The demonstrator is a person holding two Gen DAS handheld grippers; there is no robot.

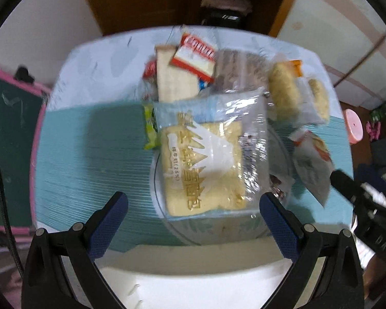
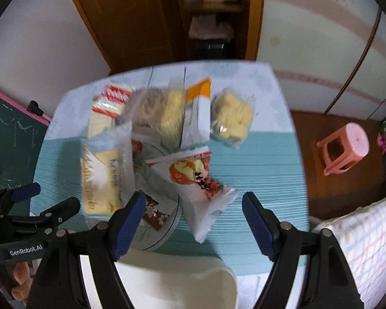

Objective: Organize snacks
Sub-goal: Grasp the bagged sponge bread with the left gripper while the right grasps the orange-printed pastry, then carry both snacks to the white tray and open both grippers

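Both grippers hang above a round table (image 2: 257,170) half covered by a teal ribbed mat (image 1: 90,154), and both views are somewhat blurred; the left gripper (image 1: 193,206) has its blue-padded jaws spread wide with nothing between them, and the right gripper (image 2: 193,206) likewise stands wide apart and empty; in the left wrist view a clear-wrapped pale yellow bread packet (image 1: 205,159) with gold lettering lies at the centre, just beyond the fingertips, resting over the rim of a white plate (image 1: 157,206); at its 9 o'clock a green packet (image 1: 150,128) peeks from under it; toward 12 o'clock sits a heap of snacks: a long beige bar (image 1: 172,77), a red-and-white packet (image 1: 195,56) tilted on top of it, and a dark clear-wrapped packet (image 1: 234,69) just beside; at 2 o'clock lie two bags of pale round cakes (image 1: 283,92); at 3 o'clock a white packet with an orange picture (image 1: 311,159) lies partly on the plate's edge, its lower end pointing between the right gripper's fingers in the right wrist view; a brown wrapper (image 2: 154,211) shows on the plate at the right gripper's left finger; off the table at 3 o'clock in that view stands a pink stool (image 2: 344,149).
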